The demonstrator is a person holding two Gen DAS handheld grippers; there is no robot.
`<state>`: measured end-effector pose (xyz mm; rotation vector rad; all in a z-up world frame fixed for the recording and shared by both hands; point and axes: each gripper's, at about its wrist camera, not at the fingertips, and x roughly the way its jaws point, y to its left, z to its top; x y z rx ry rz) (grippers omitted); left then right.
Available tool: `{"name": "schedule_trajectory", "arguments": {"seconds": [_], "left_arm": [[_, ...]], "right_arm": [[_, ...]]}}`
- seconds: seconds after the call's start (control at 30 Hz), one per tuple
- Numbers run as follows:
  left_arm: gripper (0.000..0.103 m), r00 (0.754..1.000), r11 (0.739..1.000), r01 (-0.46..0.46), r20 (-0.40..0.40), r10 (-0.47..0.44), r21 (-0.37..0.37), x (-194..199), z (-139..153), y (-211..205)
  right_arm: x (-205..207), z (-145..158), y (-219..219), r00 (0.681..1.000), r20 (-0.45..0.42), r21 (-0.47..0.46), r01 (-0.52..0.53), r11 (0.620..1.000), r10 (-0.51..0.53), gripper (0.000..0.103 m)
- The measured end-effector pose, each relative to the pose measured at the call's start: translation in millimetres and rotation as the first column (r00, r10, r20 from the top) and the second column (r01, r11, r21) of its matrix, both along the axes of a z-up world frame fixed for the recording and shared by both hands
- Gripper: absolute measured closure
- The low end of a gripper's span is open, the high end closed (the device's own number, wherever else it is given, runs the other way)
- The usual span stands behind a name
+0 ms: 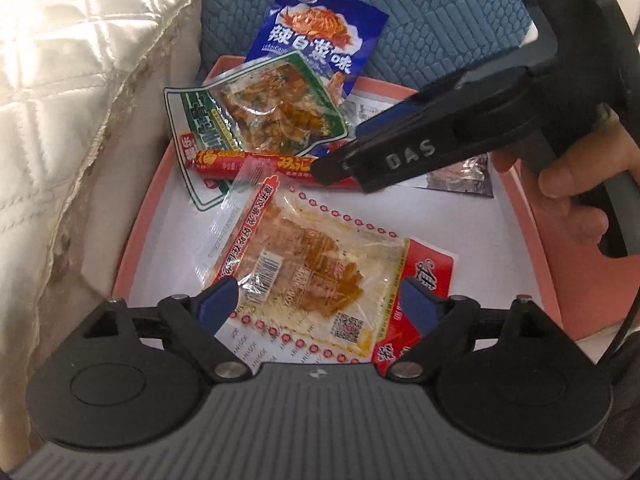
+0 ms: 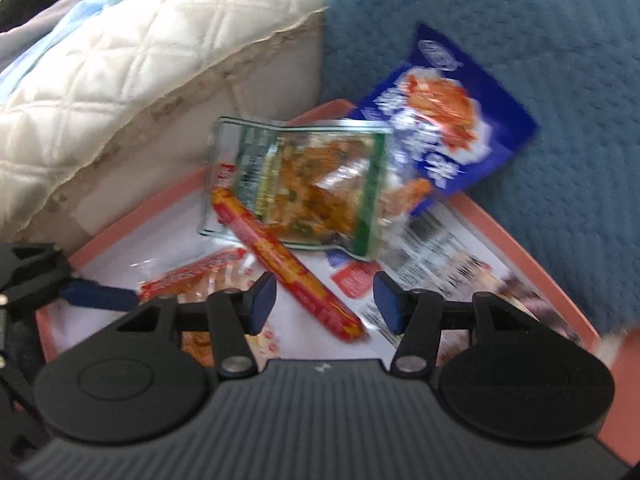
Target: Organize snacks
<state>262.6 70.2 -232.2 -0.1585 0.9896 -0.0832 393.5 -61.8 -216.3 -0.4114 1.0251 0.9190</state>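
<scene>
Clear packet (image 1: 316,276) between left tool (image 1: 320,300) pads — untouched.

One pink tray (image 1: 136,248); inside or over its edge, one blue snack bag (image 1: 320,20), one green-edged clear pouch (image 1: 276,116), one red sausage stick (image 1: 256,164), one red-bordered clear pouch (image 1: 320,264), one silvery packet (image 1: 460,176); two grippers

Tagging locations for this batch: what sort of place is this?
Likely a bedroom or living room at home: a quilted cream mattress or cushion, a blue textured blanket, and a pink tray of snack packets.
</scene>
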Motion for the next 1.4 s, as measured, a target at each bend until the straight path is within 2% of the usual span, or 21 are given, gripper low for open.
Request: {"name": "schedule_trajectory", "arguments": {"seconds": [0.13, 0.27, 0.37, 0.4, 0.5, 0.63, 1.03, 1.23, 1.4], "left_arm": [[0.010, 1.000, 1.000, 0.012, -0.017, -0.011, 0.027, 9, -2, -4], [0.005, 0.999, 0.995, 0.033, -0.007, -0.033, 0.091, 14, -3, -9], [0.005, 0.999, 0.994, 0.041, -0.024, -0.038, 0.100, 19, -8, -8], [0.005, 0.999, 0.994, 0.045, -0.031, -0.042, 0.104, 21, -10, -8], [0.005, 0.998, 0.991, 0.051, -0.041, -0.046, 0.122, 25, -14, -7], [0.005, 0.997, 0.990, 0.058, -0.050, -0.052, 0.132, 29, -18, -5], [0.008, 0.997, 0.988, 0.068, -0.055, -0.061, 0.137, 29, -22, 0], [0.025, 0.995, 0.983, 0.094, -0.031, -0.090, 0.161, 22, -18, -5], [0.065, 0.994, 0.973, 0.108, -0.013, -0.107, 0.205, 16, -6, -11]], "right_arm": [[-1, -11, 19, 0.995, 0.011, -0.035, -0.101, 0.994, 0.101, 0.047], [-3, -23, 34, 0.990, -0.002, -0.062, -0.142, 0.988, 0.142, 0.047], [-8, -29, 41, 0.985, 0.003, -0.064, -0.170, 0.983, 0.171, 0.047], [-7, -29, 41, 0.985, -0.009, -0.060, -0.170, 0.984, 0.170, 0.049], [-7, -28, 40, 0.986, -0.011, -0.061, -0.168, 0.984, 0.168, 0.065], [-10, -26, 37, 0.984, 0.002, -0.090, -0.175, 0.980, 0.176, 0.070], [-10, -14, -11, 0.999, 0.010, -0.096, -0.044, 0.994, 0.045, 0.076], [-16, -4, -33, 1.000, 0.011, -0.106, 0.003, 0.994, -0.002, 0.078], [-22, 11, -42, 0.999, 0.020, -0.102, 0.050, 0.994, -0.048, 0.079]]}}
